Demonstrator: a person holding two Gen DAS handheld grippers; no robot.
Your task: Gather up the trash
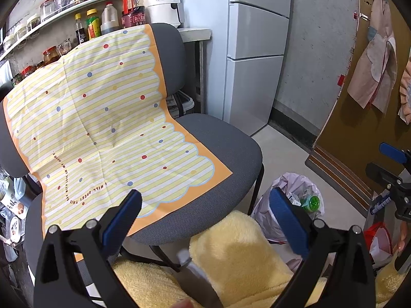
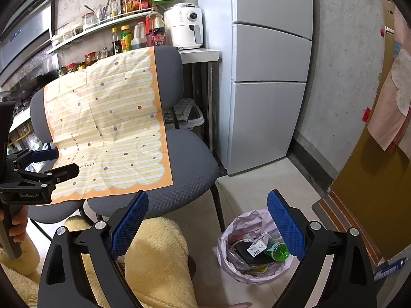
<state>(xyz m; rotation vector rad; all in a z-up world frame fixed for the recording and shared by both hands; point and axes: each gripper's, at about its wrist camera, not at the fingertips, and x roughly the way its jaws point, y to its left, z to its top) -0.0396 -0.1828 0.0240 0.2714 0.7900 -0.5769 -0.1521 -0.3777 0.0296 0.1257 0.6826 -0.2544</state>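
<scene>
A trash bin lined with a pale pink bag [image 2: 232,233] stands on the floor right of the chair; it also shows in the left wrist view [image 1: 267,213]. Inside lie a green bottle [image 2: 280,252], a small white carton [image 2: 257,248] and a dark flat item. My left gripper [image 1: 205,205] is open and empty above the chair seat's front edge. My right gripper [image 2: 208,210] is open and empty above the floor, left of the bin. The left gripper [image 2: 61,163] also shows at the left edge of the right wrist view.
Two grey chairs [image 2: 190,169] carry a yellow striped dotted cloth [image 2: 110,128]. A white fridge [image 2: 267,77], a counter with an air fryer [image 2: 183,25] and bottle shelves stand behind. A brown door [image 2: 380,200] is right. Yellow fleece-clad legs [image 2: 154,261] are below.
</scene>
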